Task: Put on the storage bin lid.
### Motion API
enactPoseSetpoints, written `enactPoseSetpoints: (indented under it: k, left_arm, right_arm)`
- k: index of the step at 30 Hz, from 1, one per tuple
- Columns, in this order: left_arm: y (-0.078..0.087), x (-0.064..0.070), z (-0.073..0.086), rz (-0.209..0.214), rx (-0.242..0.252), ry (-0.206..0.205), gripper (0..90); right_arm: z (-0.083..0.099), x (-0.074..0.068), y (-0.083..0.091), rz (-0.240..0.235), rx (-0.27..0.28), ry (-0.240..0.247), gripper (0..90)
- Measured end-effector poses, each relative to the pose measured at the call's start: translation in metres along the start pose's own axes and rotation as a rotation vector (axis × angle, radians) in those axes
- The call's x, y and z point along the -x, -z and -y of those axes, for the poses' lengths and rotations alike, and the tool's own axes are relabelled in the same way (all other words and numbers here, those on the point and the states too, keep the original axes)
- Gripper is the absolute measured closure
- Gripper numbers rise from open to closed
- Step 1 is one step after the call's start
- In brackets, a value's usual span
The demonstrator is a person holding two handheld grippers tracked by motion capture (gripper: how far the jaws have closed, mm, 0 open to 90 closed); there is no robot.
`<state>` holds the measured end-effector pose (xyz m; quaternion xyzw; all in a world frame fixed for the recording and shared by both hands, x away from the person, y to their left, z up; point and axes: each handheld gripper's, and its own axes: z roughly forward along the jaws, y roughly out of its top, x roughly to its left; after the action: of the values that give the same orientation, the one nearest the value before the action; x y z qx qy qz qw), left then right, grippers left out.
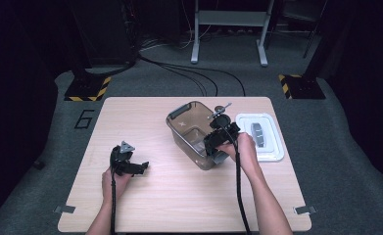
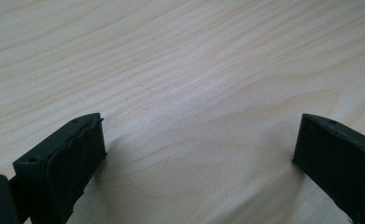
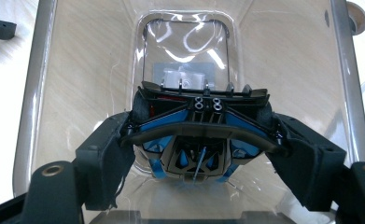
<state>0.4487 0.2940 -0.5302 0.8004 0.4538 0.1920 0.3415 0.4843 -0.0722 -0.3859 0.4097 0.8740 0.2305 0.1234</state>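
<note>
A pale wooden table (image 1: 179, 196) spans the middle of the high view, with grey carpet and black cables on the floor beyond it at the top of the frame. Just right of the table's centre sits a clear plastic bin (image 1: 191, 132), smoky in tint, with a grey handle at its far rim. At its right, close beside it, a clear lid (image 1: 272, 147) lies flat on the wood, a dark grey piece on top of it.

The right gripper (image 1: 222, 138) hangs over the bin's near right corner, the person's right hand behind it. In the right gripper view its two black jaws stand well apart yet bear on both sides of a black and blue toy car (image 3: 201, 135), shaped like a racing car with the number 88 on its wing; the car fills the centre of that frame, held above the bin's clear floor (image 3: 77, 84).

At lower left of the high view the left gripper (image 1: 136, 167) rests low over bare wood, well apart from the bin, held by the left hand (image 1: 114, 180). In the left gripper view its jaws stand wide open in the bottom corners, with nothing between them but wood grain.
</note>
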Motion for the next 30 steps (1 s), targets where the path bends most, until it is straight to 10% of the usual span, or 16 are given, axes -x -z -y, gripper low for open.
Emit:
enactPoseSetpoints:
  k: [30]
  left_arm:
    - [0.0000,0.0000,0.0000,0.000,0.001,0.001,1.9]
  right_arm:
    - [0.0040,-0.0023,0.0091,0.015,-0.091,-0.007,24.0]
